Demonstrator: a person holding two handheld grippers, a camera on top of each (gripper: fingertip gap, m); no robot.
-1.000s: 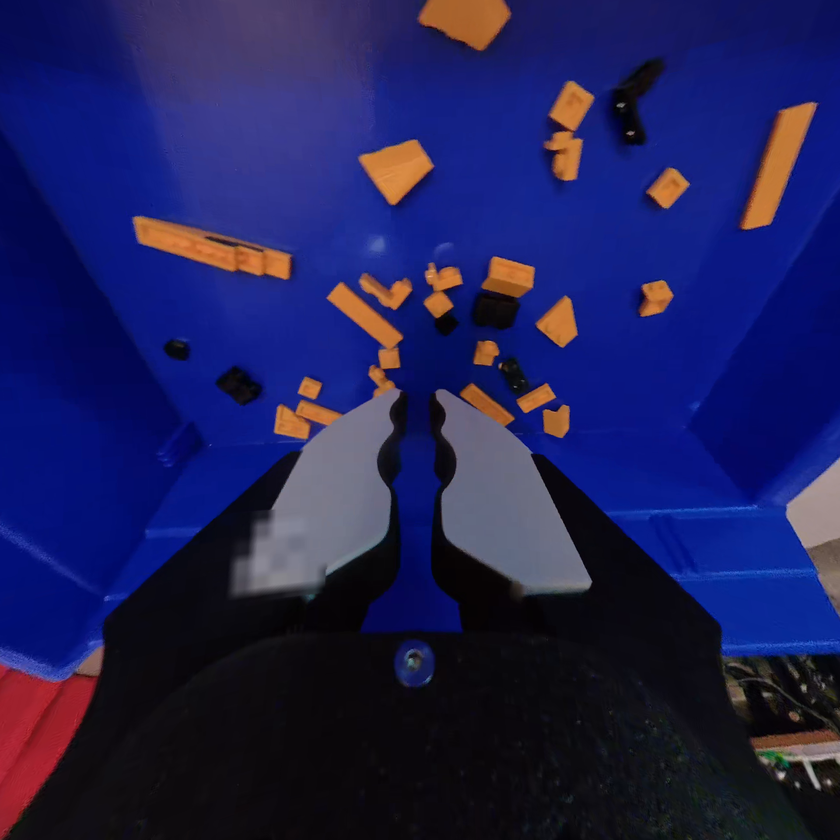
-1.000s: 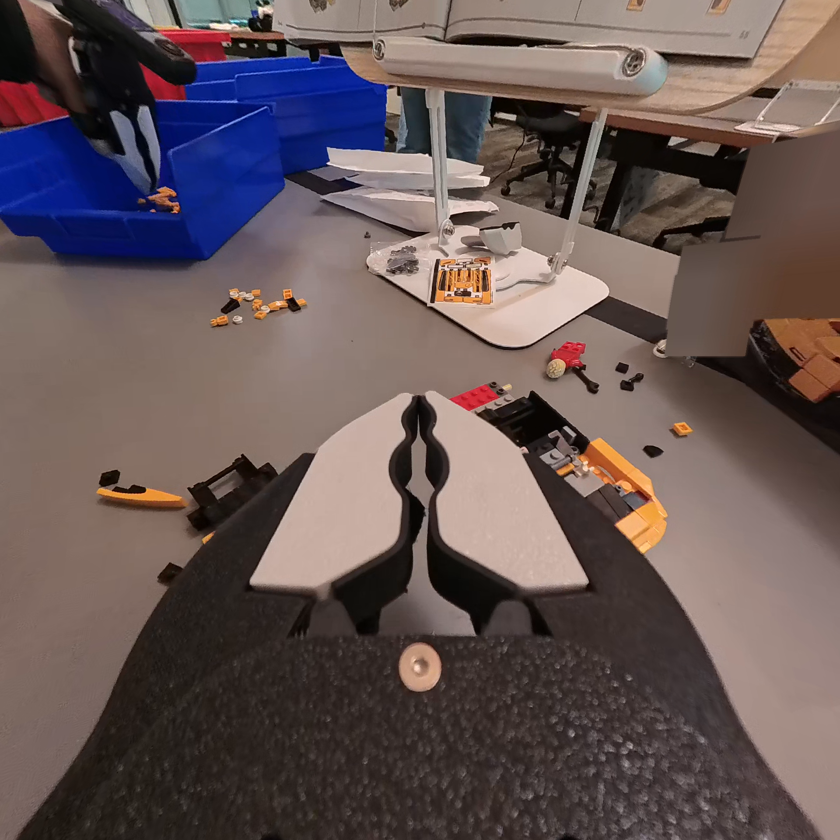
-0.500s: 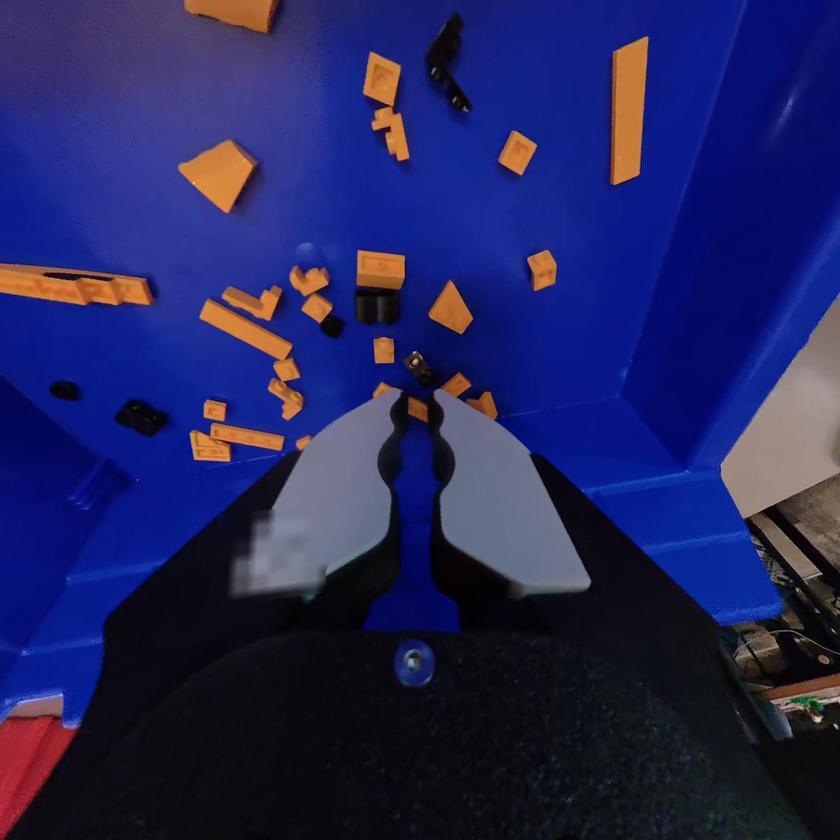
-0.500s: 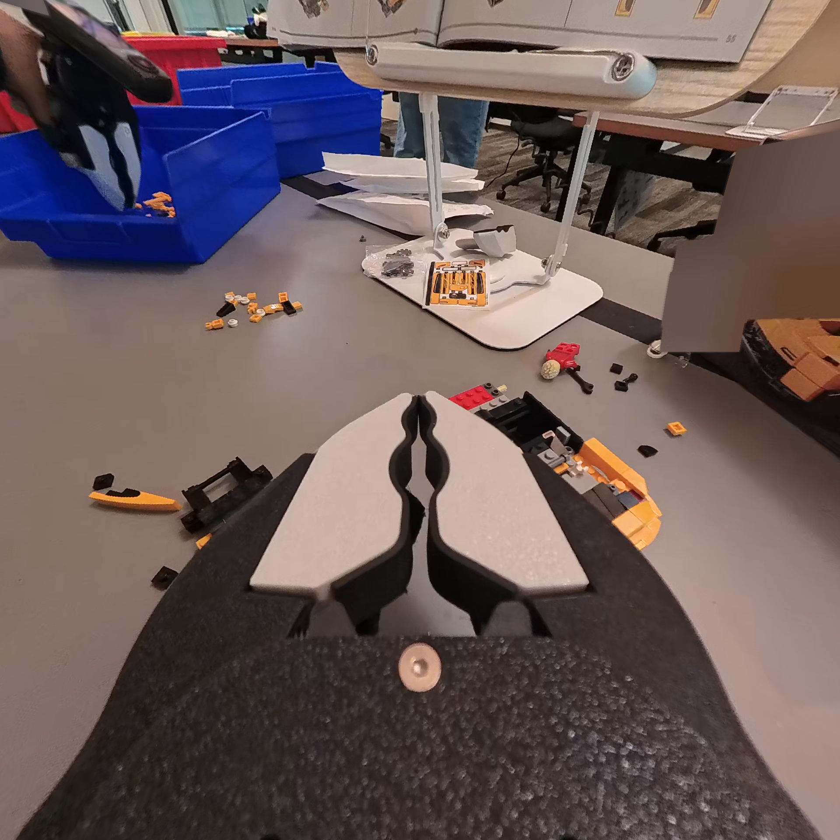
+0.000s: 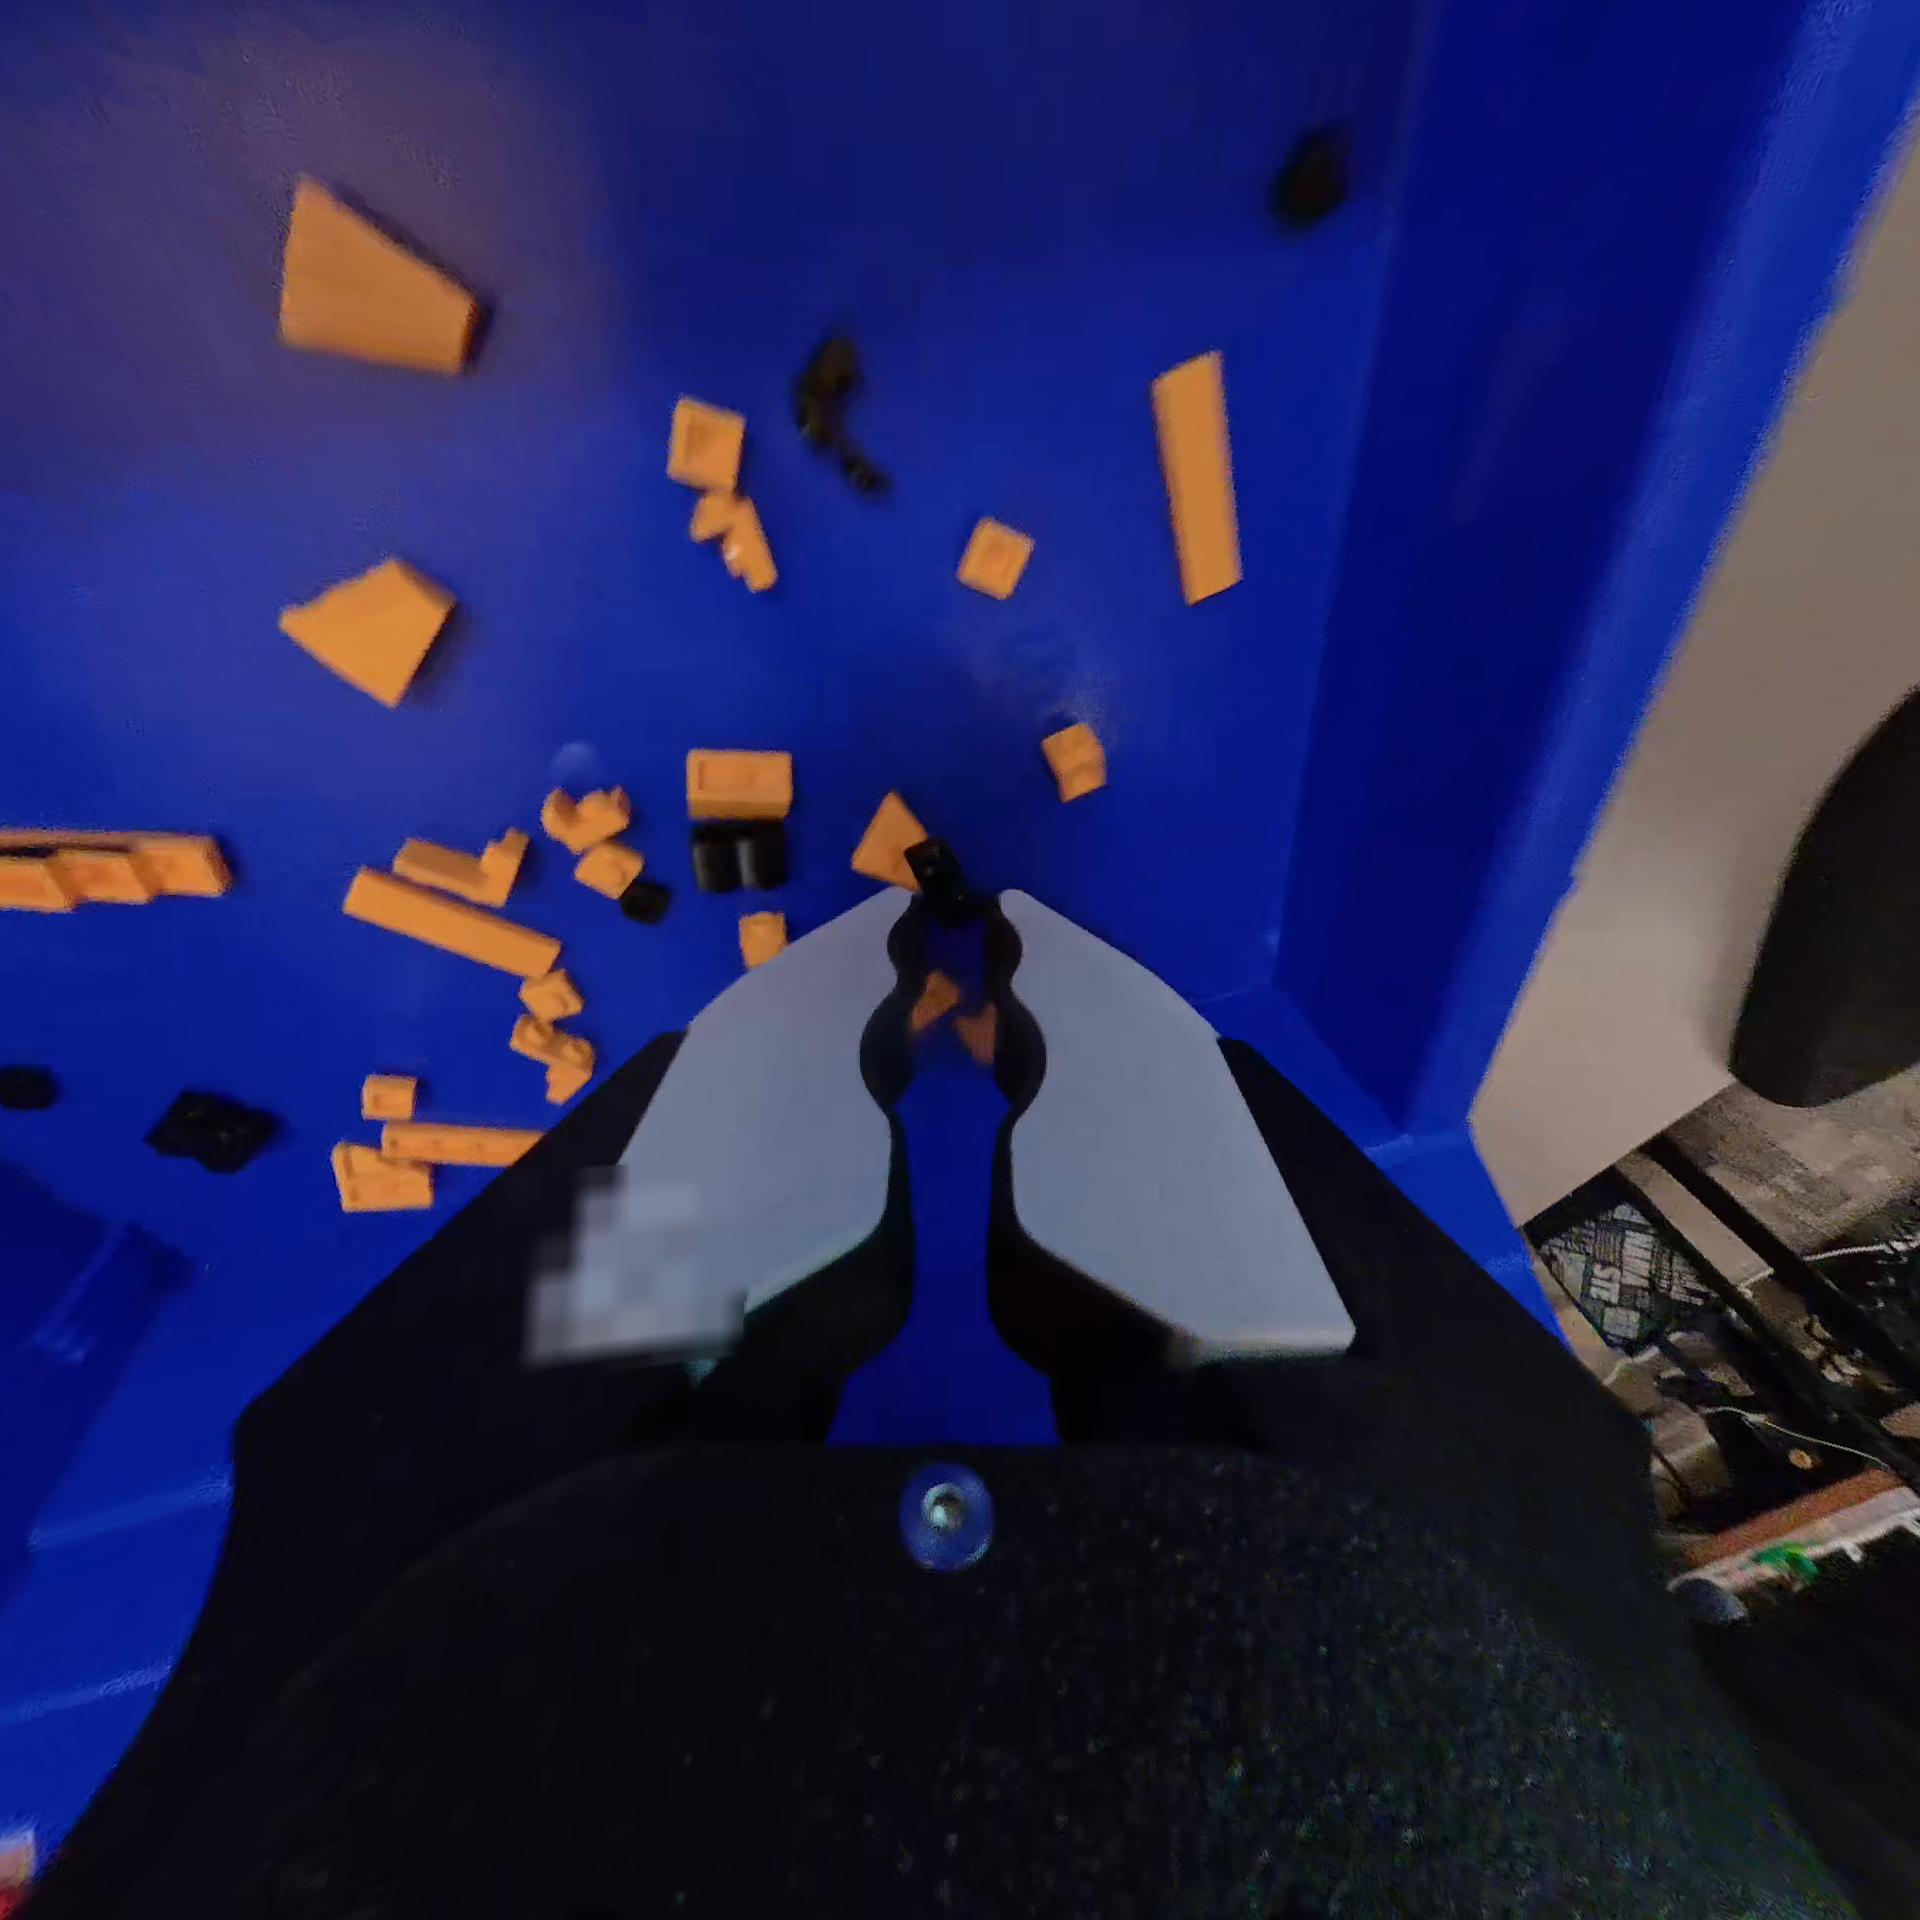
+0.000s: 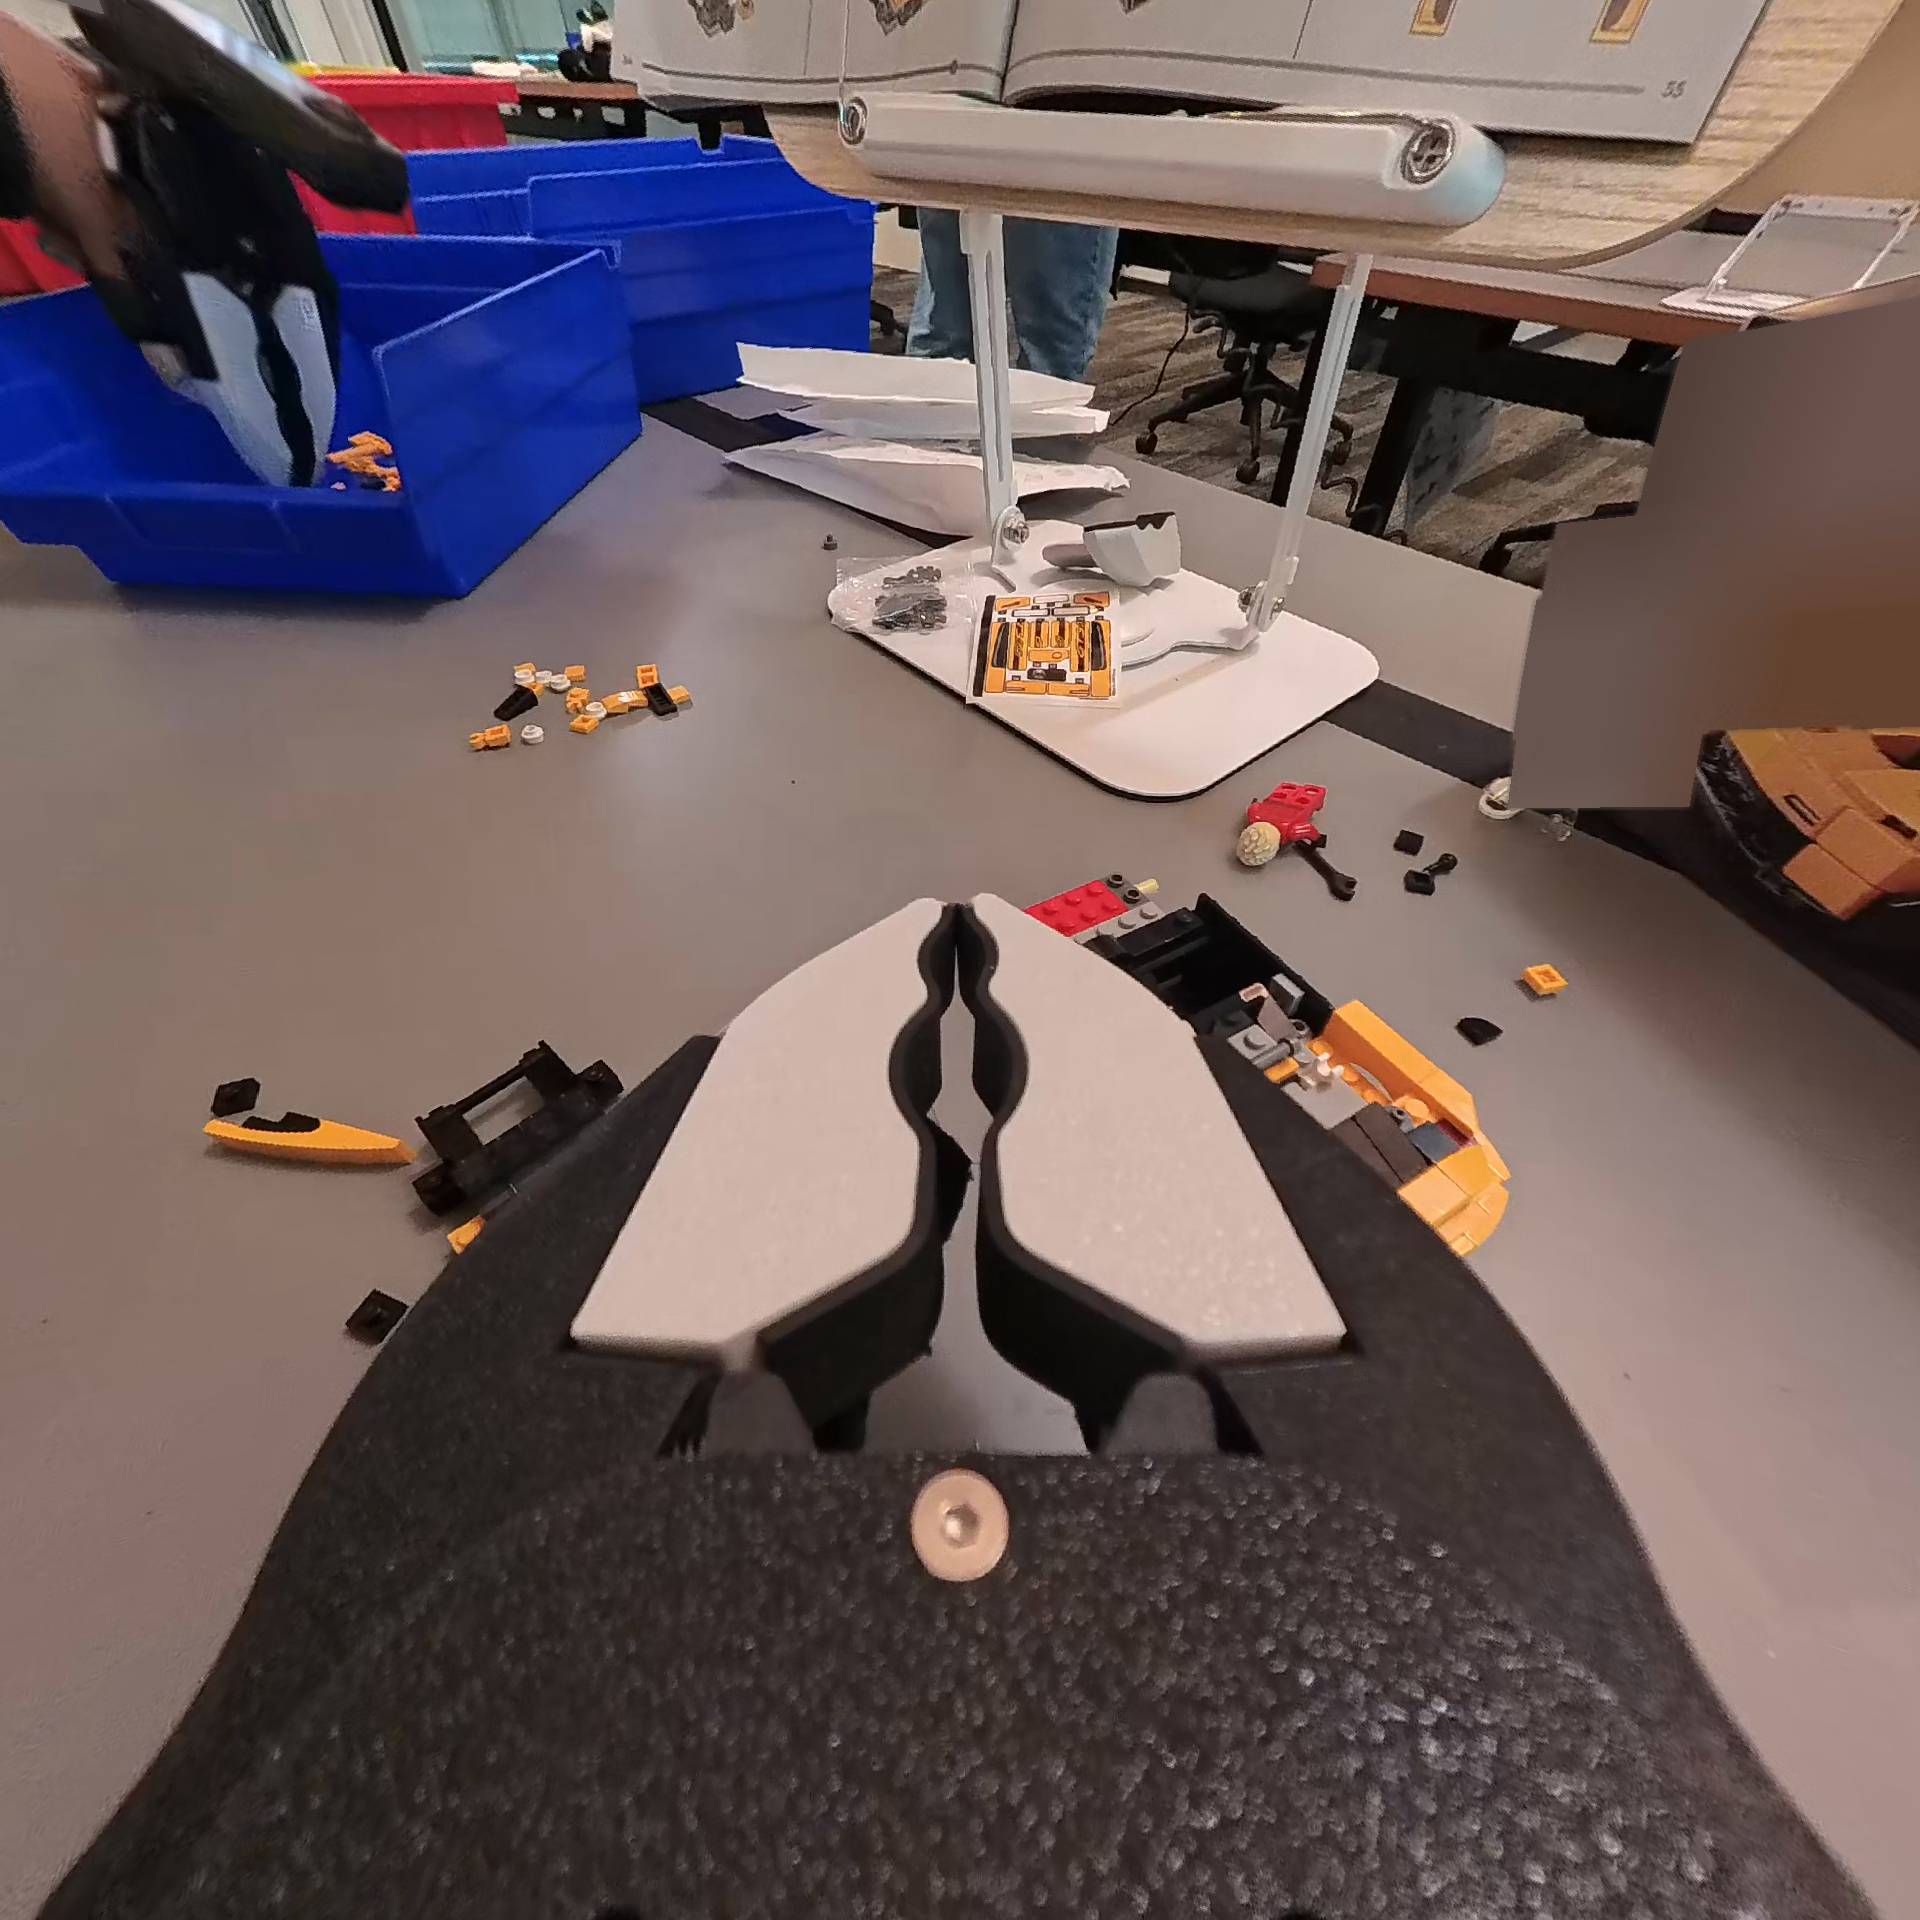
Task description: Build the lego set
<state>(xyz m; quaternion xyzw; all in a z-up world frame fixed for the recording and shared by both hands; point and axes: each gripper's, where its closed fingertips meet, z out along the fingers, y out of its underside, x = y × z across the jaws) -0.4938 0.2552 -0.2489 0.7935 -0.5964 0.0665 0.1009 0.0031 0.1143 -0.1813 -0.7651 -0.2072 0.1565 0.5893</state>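
I am reaching my left gripper [image 5: 948, 906] into the blue bin [image 5: 1351, 520], jaws slightly parted, with the small black piece [image 5: 935, 873] sitting right at the fingertips, dead ahead; my right gripper [image 6: 954, 914] is idling clenched, far off.

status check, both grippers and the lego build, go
Left gripper in blue plastic bin, tips on small black lego piece. Right gripper shut, empty, over half-built orange-and-black lego car. Nothing obstructing.
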